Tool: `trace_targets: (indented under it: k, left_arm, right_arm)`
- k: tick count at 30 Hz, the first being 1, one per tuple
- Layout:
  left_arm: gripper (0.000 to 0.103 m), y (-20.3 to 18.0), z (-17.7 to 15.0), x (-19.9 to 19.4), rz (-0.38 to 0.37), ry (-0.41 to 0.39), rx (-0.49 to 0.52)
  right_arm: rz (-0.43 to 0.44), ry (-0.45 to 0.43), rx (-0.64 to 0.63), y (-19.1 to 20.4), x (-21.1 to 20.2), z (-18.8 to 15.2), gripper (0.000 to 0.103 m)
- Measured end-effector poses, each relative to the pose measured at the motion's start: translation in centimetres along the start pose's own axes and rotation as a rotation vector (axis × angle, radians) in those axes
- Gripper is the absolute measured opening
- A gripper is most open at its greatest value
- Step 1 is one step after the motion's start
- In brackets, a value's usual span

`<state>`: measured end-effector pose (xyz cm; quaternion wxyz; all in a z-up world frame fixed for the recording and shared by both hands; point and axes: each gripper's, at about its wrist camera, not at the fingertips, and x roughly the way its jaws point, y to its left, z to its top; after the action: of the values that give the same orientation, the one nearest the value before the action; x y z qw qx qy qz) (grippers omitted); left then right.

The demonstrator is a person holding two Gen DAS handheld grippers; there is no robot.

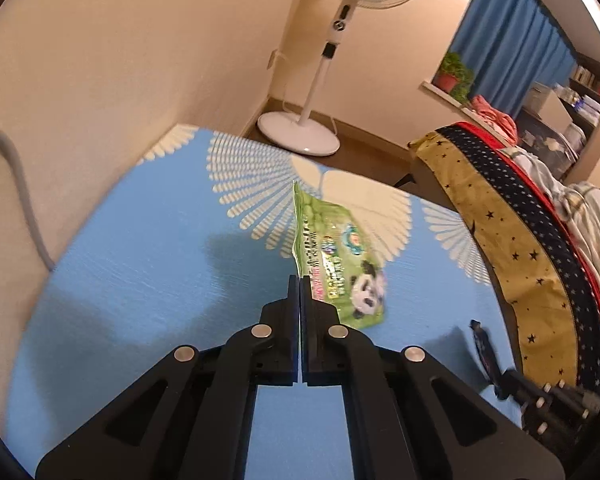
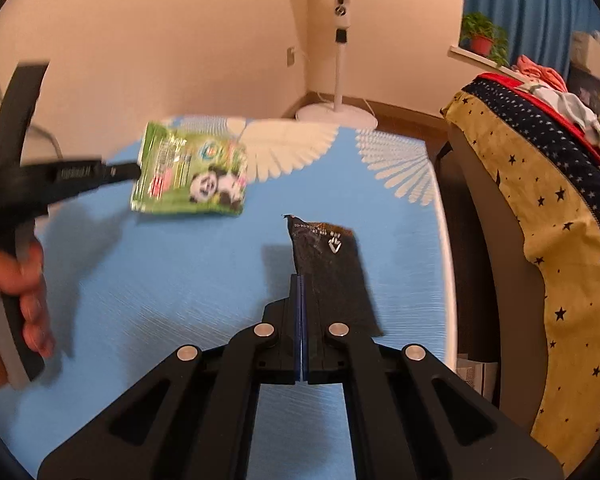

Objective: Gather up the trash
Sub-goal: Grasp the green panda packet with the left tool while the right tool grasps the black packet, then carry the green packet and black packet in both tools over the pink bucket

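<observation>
A green snack wrapper (image 1: 336,260) with a panda print hangs above the blue table, pinched by its edge in my left gripper (image 1: 300,278), whose jaws are shut on it. The right wrist view shows that green wrapper (image 2: 190,174) lifted at the left, held by the left gripper (image 2: 134,170) in a person's hand (image 2: 16,296). My right gripper (image 2: 299,278) is shut on the edge of a dark brown wrapper (image 2: 332,272), which stands up off the table. In the left wrist view the right gripper (image 1: 500,380) shows at the lower right with the dark wrapper (image 1: 484,346).
The table wears a blue cloth (image 2: 160,300) with white fan patterns. A chair draped in yellow star-print fabric (image 2: 548,216) stands close on the right. A white pedestal fan (image 2: 340,48) stands on the floor beyond the table, and a potted plant (image 2: 482,36) sits on the sill.
</observation>
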<state>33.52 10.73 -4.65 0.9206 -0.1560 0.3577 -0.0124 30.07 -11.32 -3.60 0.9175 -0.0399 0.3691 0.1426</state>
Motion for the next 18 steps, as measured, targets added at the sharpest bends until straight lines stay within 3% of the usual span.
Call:
trace_targets:
  k: [8,18]
  left_arm:
    - [0.0,-2.1,0.6,-5.9,-0.007,-0.051,0.057]
    - [0.0,-6.4,-3.6,-12.2,-0.014,-0.074,0.121]
  right_arm:
    - [0.031,-0.073,0.068,-1.7,-6.2,0.7,0.0]
    - [0.009,-0.131,0.108,-1.6,-14.3,-2.2,0.0]
